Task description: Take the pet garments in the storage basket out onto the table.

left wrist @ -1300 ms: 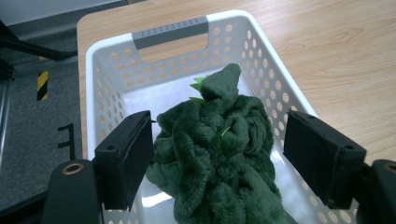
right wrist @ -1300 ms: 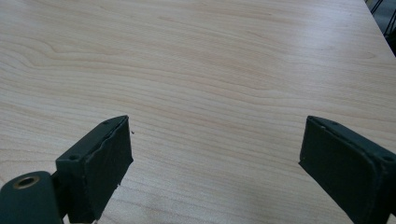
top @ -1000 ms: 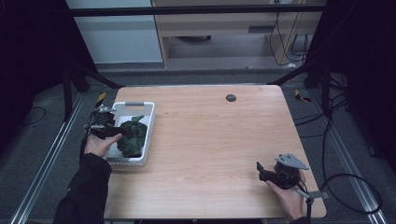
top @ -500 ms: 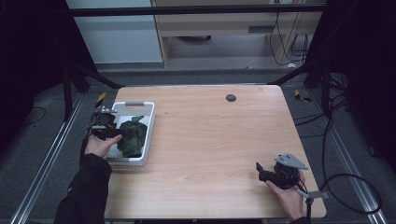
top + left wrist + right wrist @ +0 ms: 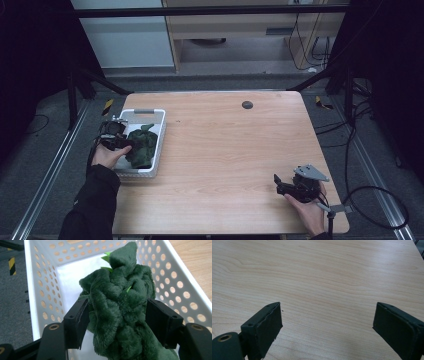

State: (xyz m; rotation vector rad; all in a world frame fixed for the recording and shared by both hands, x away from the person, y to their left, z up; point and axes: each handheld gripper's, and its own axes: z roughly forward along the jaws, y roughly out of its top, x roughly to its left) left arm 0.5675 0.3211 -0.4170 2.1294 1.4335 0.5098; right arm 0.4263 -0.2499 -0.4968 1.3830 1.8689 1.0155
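A dark green plush toy [image 5: 142,147] with small light green bits sits bunched up inside a white perforated basket [image 5: 145,111] at the table's left edge. My left gripper [image 5: 125,142] reaches into the basket from the left. In the left gripper view its two black jaws press on either side of the plush toy [image 5: 120,290], so the left gripper [image 5: 117,312] is shut on it above the basket [image 5: 45,290] floor. My right gripper [image 5: 276,181] rests low near the table's front right corner. In the right gripper view the right gripper [image 5: 327,320] stands wide open over bare wood.
The wooden table [image 5: 225,140] has a small dark round disc [image 5: 247,104] near its far edge. Metal frame rails and cables run along the floor on both sides. A cable trails from the right gripper off the table's right edge.
The left hand has shifted only slightly at the basket, still on the plush toy. The right gripper has stayed put.
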